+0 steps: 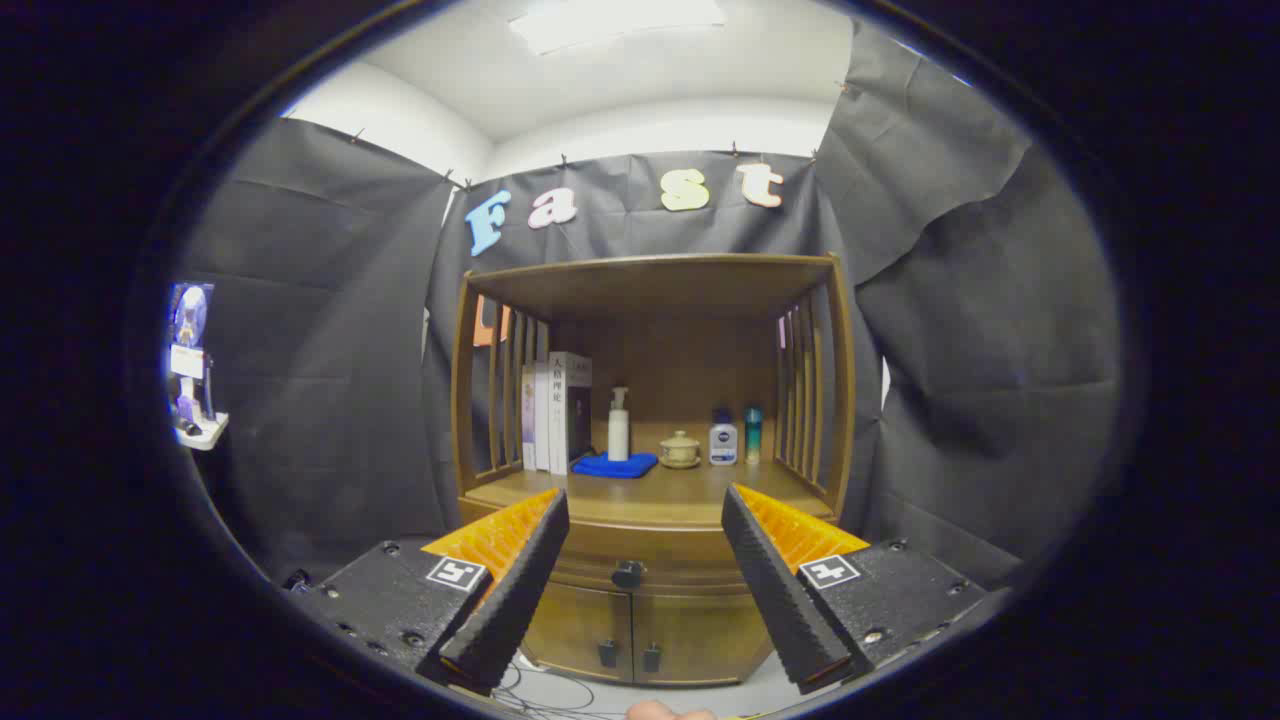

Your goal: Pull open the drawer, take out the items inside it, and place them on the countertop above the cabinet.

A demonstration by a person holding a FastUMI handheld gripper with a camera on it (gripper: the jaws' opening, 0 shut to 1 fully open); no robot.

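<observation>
Gripper: the gripper [645,520] is held wide apart, nothing between its fingers, aimed level at the cabinet front from well back.

Drawer knob: a dark round knob [628,574] is seen between the fingers and beyond their tips, centred on the drawer [640,560], which looks fully shut.

Items to fetch: they are hidden inside the shut drawer; what they are cannot be told.

Cupboard doors: two small handles [607,654] sit close together on the doors [580,630] just under the drawer. The wrong handle could be caught if the approach dips low.

Surface: the wooden surface [690,495] above the drawer is bare at its front edge, where the items are judged to belong.

Clutter at the back: books [556,410], a blue cloth [614,465] with a white pump bottle [619,425] on it, a lidded cup [680,449], a lotion bottle [723,443] and a teal bottle [753,434] are lined up near the back. These could be toppled if a set-down reaches too deep.

Risk, grip: the knob is small and round; a closure made off-centre could slip off it as the pull begins.

Risk, pull: a skewed pull is likely to jam the drawer; a hard one could run it right out.

Risk, side slats: the slatted sides [805,400] could be clipped by open fingers when lifting items up.

Cables: cables [545,695] lie on the floor below the cabinet, a possible snag.
</observation>
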